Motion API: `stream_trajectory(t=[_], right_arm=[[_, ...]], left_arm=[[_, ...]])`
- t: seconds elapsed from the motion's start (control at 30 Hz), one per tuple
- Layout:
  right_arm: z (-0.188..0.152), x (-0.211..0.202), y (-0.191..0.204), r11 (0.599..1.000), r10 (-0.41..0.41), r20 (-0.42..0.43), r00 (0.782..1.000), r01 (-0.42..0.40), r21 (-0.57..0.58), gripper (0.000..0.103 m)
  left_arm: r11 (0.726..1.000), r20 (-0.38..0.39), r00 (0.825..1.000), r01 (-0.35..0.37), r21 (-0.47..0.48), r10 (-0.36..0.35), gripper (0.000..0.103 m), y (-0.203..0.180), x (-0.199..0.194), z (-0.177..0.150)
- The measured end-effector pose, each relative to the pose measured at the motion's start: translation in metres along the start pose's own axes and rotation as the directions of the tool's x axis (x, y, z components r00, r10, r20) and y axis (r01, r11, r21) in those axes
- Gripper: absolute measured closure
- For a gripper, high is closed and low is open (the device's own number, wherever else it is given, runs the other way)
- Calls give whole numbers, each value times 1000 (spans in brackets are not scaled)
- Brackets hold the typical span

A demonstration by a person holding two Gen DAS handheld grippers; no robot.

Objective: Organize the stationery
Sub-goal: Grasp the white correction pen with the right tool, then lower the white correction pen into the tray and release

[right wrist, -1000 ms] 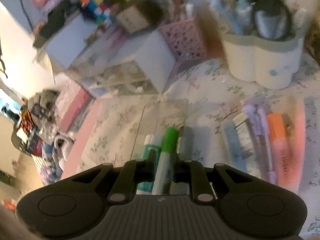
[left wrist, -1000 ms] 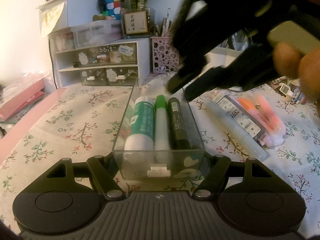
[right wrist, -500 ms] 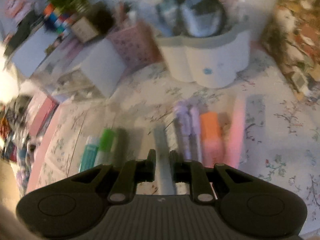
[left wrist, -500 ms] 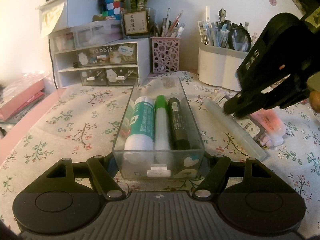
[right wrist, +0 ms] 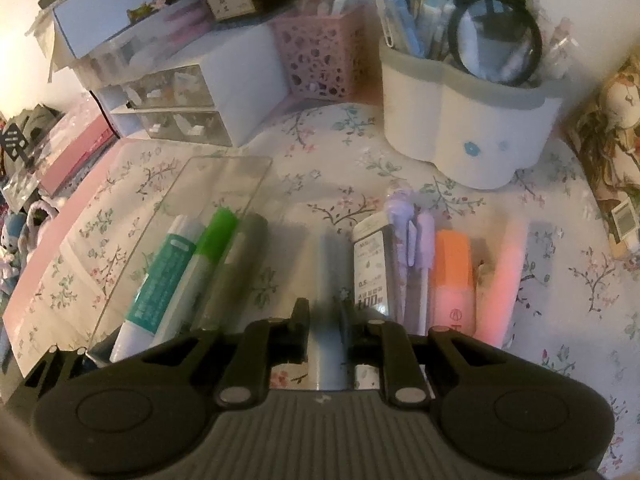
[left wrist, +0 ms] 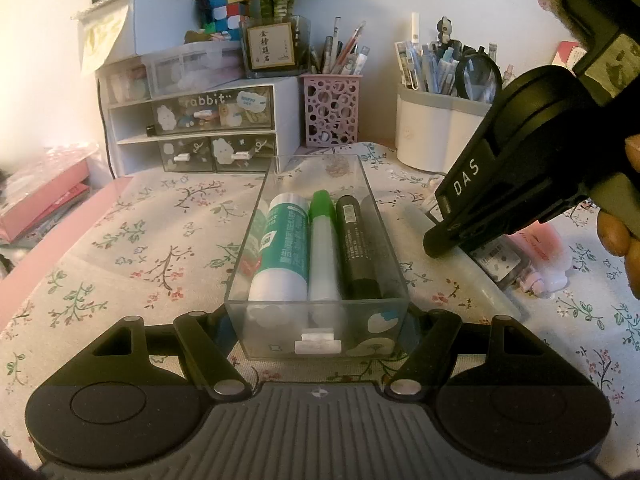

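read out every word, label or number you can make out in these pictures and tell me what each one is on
"rabbit": front of the clear organizer drawer.
"DAS": side of the right gripper.
"0.5" and "100": label on the dark lead case.
Four Chinese characters: the framed sign; too small to read surely.
Print on the green-labelled tube and black marker in the clear tray: too small to read.

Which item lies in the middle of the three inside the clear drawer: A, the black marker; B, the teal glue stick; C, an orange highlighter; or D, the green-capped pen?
D: the green-capped pen lies between the teal glue stick and the black marker in the clear drawer.
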State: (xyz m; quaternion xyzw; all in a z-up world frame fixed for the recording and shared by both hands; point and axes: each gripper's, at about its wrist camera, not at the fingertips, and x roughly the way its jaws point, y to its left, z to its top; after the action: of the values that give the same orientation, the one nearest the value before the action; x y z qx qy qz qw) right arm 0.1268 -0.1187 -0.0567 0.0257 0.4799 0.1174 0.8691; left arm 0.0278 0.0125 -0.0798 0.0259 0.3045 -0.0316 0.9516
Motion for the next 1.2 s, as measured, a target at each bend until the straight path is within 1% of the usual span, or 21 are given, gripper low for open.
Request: stream_trajectory(t=[0.13,0.27,0.43,0.53,0.63,0.77,0.87,0.97,1.0,1.03,1.07,1.1,1.13,1.17,1.2], right_arm=[[-5,-1,-2,1000,13,15,1000,-14,17,96],[-24,-9,-4,1000,23,68,997,-24,14,96],[-41,-21,-15,993,50,77,996,-58,103,96],[-45,-25,-25,975,92,77,993,-106,193,97],[-50,-24,-38,942,148,100,984,-171,290,97],[-50,-26,-41,914,180,114,977,-209,348,97],[-44,-31,-41,910,171,135,976,-209,358,97],[-38,-36,-41,905,180,158,971,-227,361,97],[-37,-36,-42,902,181,162,970,-230,365,97],[-36,-38,-43,899,182,168,969,-234,370,97],[-36,-39,-44,894,189,179,965,-245,376,97],[-36,-41,-45,890,194,185,963,-253,381,97],[-35,-42,-47,884,202,190,961,-262,386,97],[-34,-42,-48,880,210,194,958,-272,389,97],[-32,-44,-50,873,223,200,954,-287,394,97]], left_arm=[[1000,0,1000,1,0,-1,30,0,0,0],[1000,1,1000,5,-4,-5,30,0,0,0],[1000,2,1000,6,-3,-6,30,0,0,0],[1000,4,1000,9,-7,-9,30,0,0,-1],[1000,6,1000,11,-12,-11,30,1,-1,-1],[1000,8,1000,-1,2,1,31,-1,-2,-1],[1000,12,1000,-9,15,8,31,-3,-2,-2],[996,34,998,-47,75,44,31,-12,-6,-3],[990,54,996,-78,118,72,31,-19,-8,-5],[978,84,991,-114,173,101,31,-28,-10,-7],[958,131,983,-156,241,127,31,-39,-13,-11],[938,165,977,-178,297,133,31,-48,-16,-16],[931,174,977,-176,320,125,31,-51,-17,-18],[930,168,980,-156,333,105,31,-52,-17,-18],[936,148,985,-134,324,89,31,-50,-15,-16]])
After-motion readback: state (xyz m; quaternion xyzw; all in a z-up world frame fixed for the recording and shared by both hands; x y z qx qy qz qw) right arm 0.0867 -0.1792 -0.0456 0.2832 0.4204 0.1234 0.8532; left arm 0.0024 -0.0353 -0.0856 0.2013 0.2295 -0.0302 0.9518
